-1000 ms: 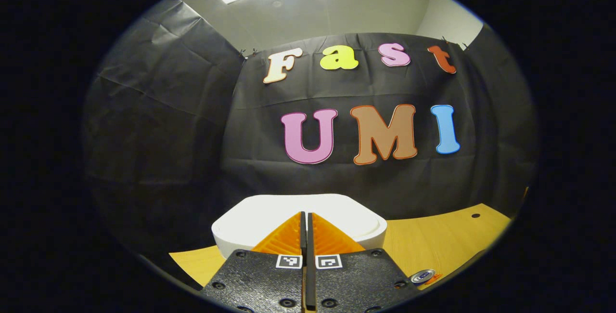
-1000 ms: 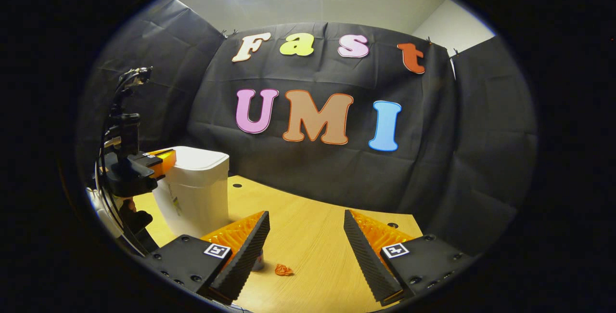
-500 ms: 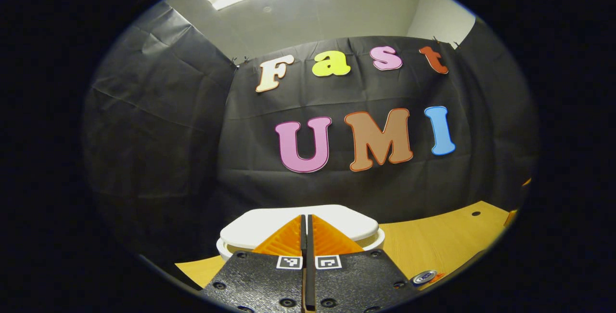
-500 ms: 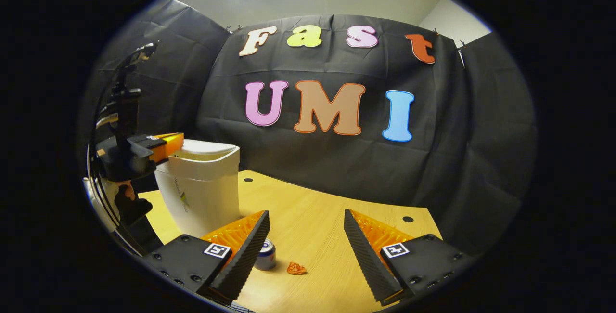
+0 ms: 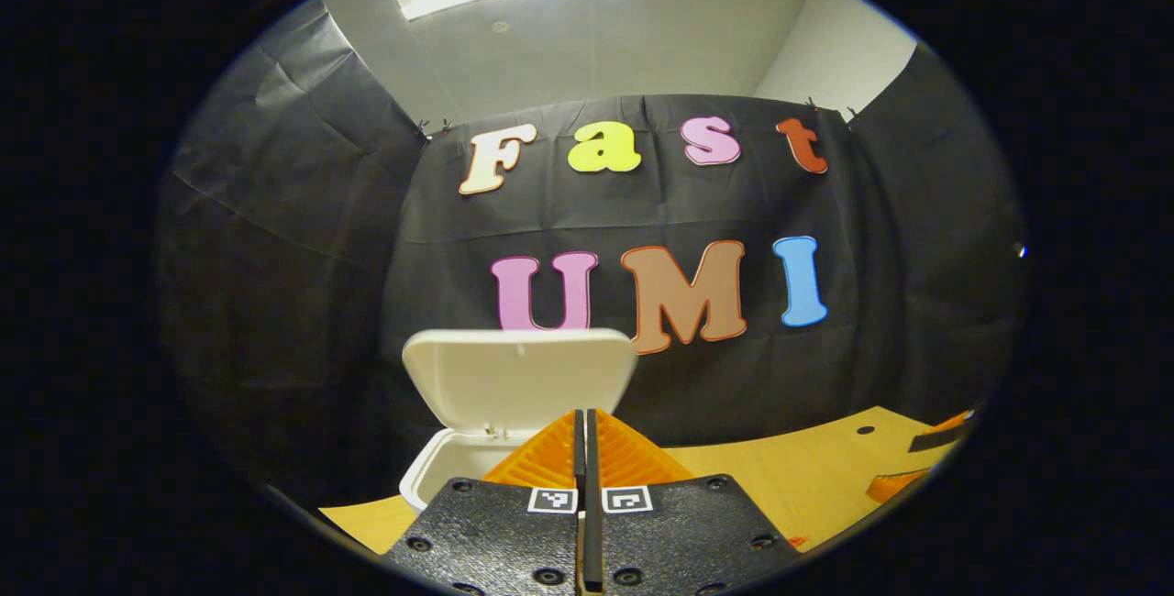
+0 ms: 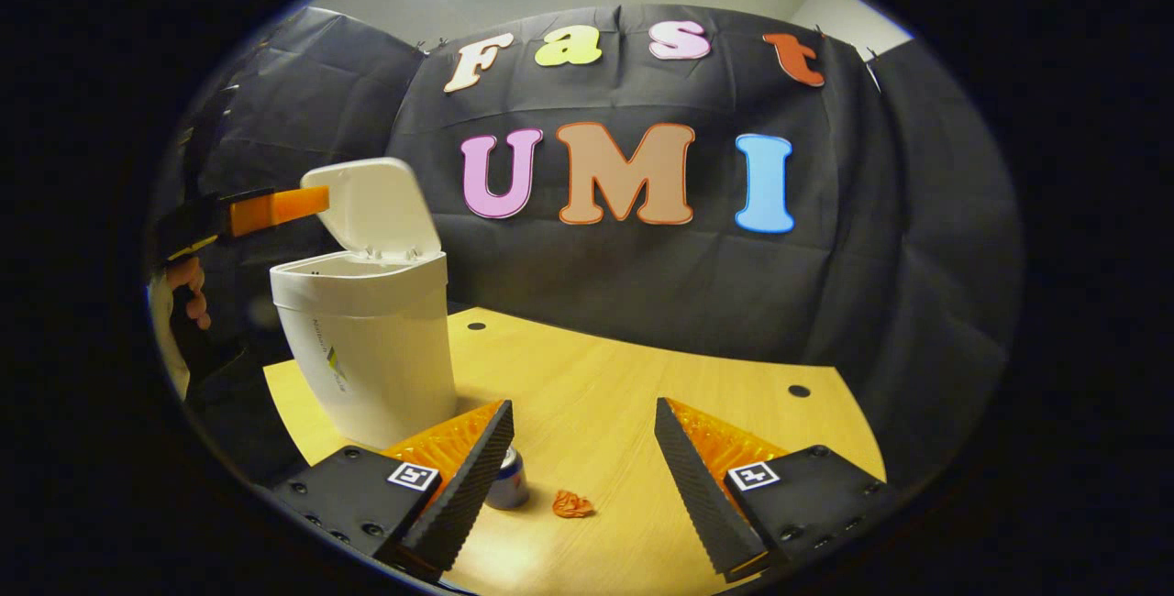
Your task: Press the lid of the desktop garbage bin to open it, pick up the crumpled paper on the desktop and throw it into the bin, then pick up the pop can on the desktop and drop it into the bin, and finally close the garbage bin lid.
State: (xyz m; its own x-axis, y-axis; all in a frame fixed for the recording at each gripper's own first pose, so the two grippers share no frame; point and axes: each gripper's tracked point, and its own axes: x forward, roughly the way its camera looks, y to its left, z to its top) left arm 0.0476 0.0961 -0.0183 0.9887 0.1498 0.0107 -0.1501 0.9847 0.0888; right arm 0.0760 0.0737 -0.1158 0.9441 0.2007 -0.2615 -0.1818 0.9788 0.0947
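Observation:
The white desktop bin (image 6: 367, 358) stands at the table's left, its lid (image 6: 374, 206) raised upright on the rear hinge. In the left gripper view the lid (image 5: 518, 378) stands up behind the bin's open mouth (image 5: 454, 468). My left gripper (image 5: 583, 426) is shut with nothing in it, hovering above the bin's front rim; from the right gripper view the left gripper (image 6: 275, 205) hangs just left of the raised lid. My right gripper (image 6: 583, 417) is open above the table. A small crumpled orange paper (image 6: 572, 504) lies between its fingers' lines, and the pop can (image 6: 509, 479) stands partly hidden behind the left finger.
The wooden table (image 6: 642, 403) has small round holes near its far edge. Black cloth walls close in behind and on both sides. A hand (image 6: 188, 289) holds the left gripper at the far left. The right gripper's fingers (image 5: 903, 477) peek in at the left gripper view's right edge.
The bin's lid has sprung from closed to fully upright. My left gripper has lifted off the lid and pulled back. The right gripper has tilted slightly downward toward the paper and can.

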